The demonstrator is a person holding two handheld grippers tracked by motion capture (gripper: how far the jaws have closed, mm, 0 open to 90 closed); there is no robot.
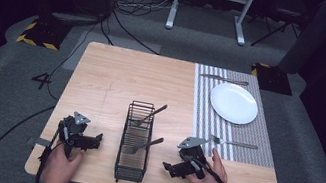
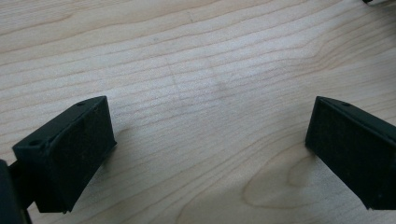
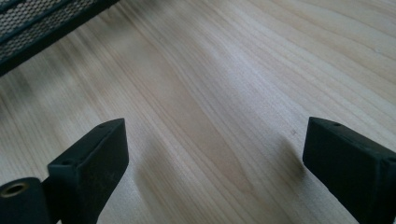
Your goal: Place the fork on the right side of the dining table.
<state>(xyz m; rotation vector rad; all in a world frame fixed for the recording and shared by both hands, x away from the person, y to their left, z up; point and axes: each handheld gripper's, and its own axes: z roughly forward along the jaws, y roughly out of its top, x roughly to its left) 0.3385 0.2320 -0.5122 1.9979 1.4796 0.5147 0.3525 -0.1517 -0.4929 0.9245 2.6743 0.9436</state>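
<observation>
While both hands rest near the front edge of the worktop (image 1: 117,78) in the high view, the black wire caddy (image 1: 135,140) stands between them, its long side running away from the person. The left tool (image 1: 91,141) lies just left of the caddy, pointing toward its side and apart from it. The right tool (image 1: 169,167) lies just right of the caddy, pointing back toward it, also apart. Two forks sit in the caddy: the farther fork (image 1: 153,113) leans with its handle up and to the right over the rim, and the nearer fork (image 1: 144,145) leans the same way. A third fork (image 1: 233,143) lies flat on the striped placemat (image 1: 249,137), just beyond the right hand (image 1: 209,177). A white plate (image 1: 233,103) sits on the placemat farther back, with a knife (image 1: 224,79) at the mat's far end.

In the left gripper view, the left tool (image 2: 208,149) has its jaws spread wide over bare wood, with nothing between them.

In the right gripper view, the right tool (image 3: 215,163) is likewise spread wide and empty above the wood, and the caddy's mesh wall (image 3: 42,21) crosses the upper left corner, well ahead of the jaws.
</observation>
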